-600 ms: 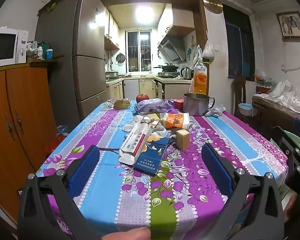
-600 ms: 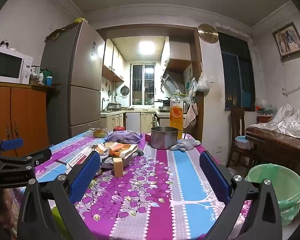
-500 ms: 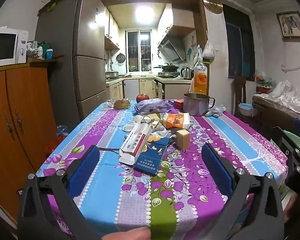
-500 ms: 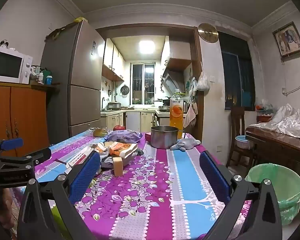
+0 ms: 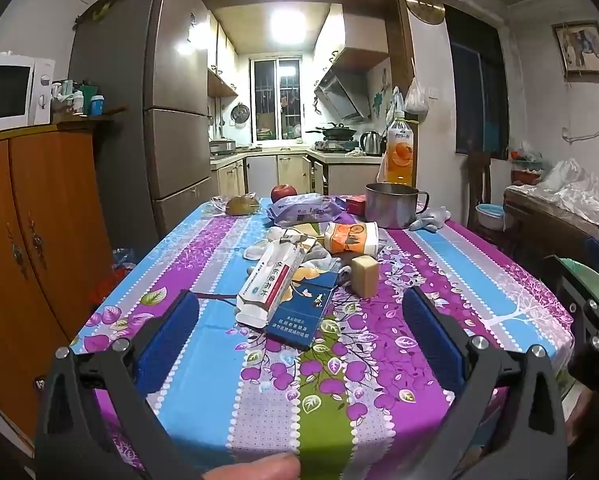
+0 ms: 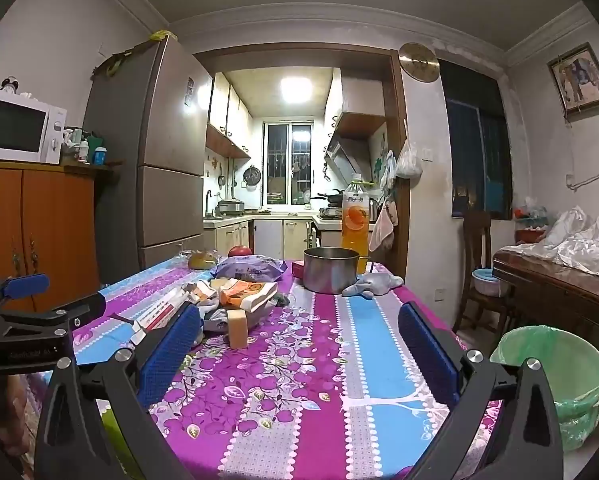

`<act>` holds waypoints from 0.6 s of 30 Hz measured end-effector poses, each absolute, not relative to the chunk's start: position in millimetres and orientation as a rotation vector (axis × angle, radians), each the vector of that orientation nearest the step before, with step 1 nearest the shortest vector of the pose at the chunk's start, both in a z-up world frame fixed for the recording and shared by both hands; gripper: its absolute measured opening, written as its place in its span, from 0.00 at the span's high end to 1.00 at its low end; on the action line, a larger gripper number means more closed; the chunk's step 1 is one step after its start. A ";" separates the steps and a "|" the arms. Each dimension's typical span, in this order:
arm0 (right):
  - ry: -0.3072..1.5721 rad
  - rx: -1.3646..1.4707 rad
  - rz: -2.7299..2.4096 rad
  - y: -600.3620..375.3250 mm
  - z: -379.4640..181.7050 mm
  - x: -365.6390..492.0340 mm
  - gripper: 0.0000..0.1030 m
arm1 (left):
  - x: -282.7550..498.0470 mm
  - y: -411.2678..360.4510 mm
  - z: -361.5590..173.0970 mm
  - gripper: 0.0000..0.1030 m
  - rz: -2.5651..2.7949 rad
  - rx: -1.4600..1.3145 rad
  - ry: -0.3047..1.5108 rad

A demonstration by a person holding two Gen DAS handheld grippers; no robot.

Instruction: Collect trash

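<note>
As before — both grippers (image 5: 297, 312) (image 6: 297, 330) wide-jawed, motionless, empty.

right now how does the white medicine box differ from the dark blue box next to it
The white medicine box is long and narrow with a red stripe; the dark blue box is broader and flatter. The white one rests tilted, its edge over the blue one, which lies flat on the tablecloth. Both are printed cardboard cartons.

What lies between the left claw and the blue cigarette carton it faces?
Nothing visible. The left claw is open, with only bare tablecloth before the blue carton. A white medicine box leans across the carton's far left edge.
</note>
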State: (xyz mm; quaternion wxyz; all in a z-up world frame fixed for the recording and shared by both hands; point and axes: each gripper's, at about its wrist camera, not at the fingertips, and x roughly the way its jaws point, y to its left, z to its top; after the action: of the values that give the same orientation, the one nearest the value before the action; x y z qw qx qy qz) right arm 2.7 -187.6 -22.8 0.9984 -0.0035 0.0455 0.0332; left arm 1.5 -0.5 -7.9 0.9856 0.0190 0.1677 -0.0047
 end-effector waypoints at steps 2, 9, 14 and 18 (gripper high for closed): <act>0.091 -0.005 0.065 -187.3 -24.4 3.6 0.04 | 1.1 -2.5 -7.0 0.05 -0.009 0.037 0.335; 0.092 -0.006 0.066 -185.7 -25.0 3.5 0.04 | 6.1 -0.4 -6.3 0.05 -0.008 0.038 0.340; 0.097 -0.003 0.070 -185.0 -25.6 5.6 0.04 | 5.9 -0.4 -6.7 0.05 -0.009 0.039 0.340; 0.101 -0.002 0.075 -185.1 -25.2 5.9 0.04 | 6.2 -0.5 -7.1 0.05 -0.008 0.037 0.342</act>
State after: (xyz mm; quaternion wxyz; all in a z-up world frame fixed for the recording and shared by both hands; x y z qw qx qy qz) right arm 5.9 -185.1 -25.2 0.9980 -0.0009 0.0503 0.0374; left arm 6.2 -0.5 -7.1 0.9852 0.0183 0.1704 -0.0041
